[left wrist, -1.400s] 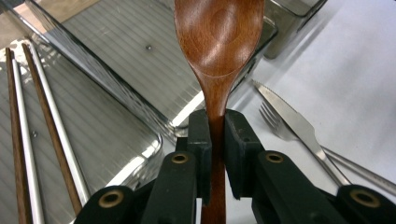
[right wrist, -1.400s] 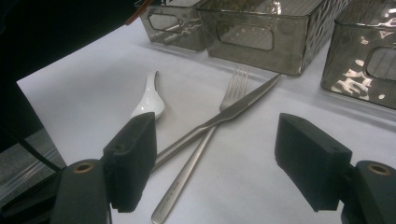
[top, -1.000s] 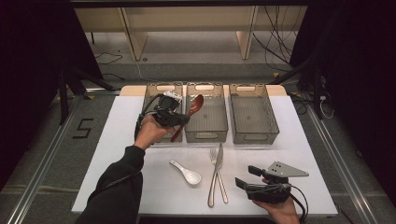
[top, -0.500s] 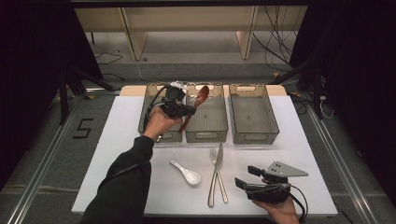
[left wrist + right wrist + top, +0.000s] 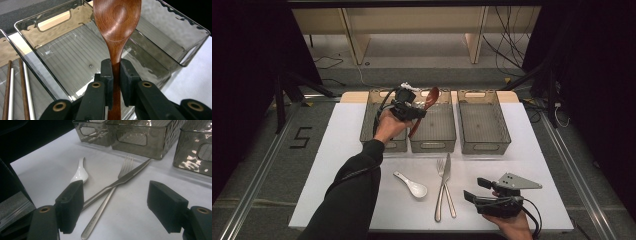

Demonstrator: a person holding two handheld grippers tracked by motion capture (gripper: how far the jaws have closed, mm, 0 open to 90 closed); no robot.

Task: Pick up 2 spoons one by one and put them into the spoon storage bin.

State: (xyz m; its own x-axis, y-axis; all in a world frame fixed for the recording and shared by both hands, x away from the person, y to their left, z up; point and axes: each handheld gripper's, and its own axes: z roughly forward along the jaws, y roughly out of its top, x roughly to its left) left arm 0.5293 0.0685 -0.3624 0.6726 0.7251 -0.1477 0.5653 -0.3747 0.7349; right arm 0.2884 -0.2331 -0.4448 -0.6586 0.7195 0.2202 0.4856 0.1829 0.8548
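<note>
White table (image 5: 337, 165), left gripper (image 5: 414, 111) jaws clamped on wooden spoon (image 5: 117, 22) seemingly above middle tray (image 5: 75, 57), right gripper (image 5: 479, 189) jaws apart.

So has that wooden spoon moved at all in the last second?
Yes. The left gripper has carried the wooden spoon toward the far end of the middle bin, a little rightward too.

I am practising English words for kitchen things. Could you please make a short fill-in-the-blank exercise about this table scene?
1. The left gripper is shut on a brown ____ spoon.
2. That spoon hangs over the ____ bin of the three grey bins.
3. On the white table, the knife lies across the ____.
4. The right gripper has its jaws ____.

Missing words: wooden; middle; fork; open
</note>
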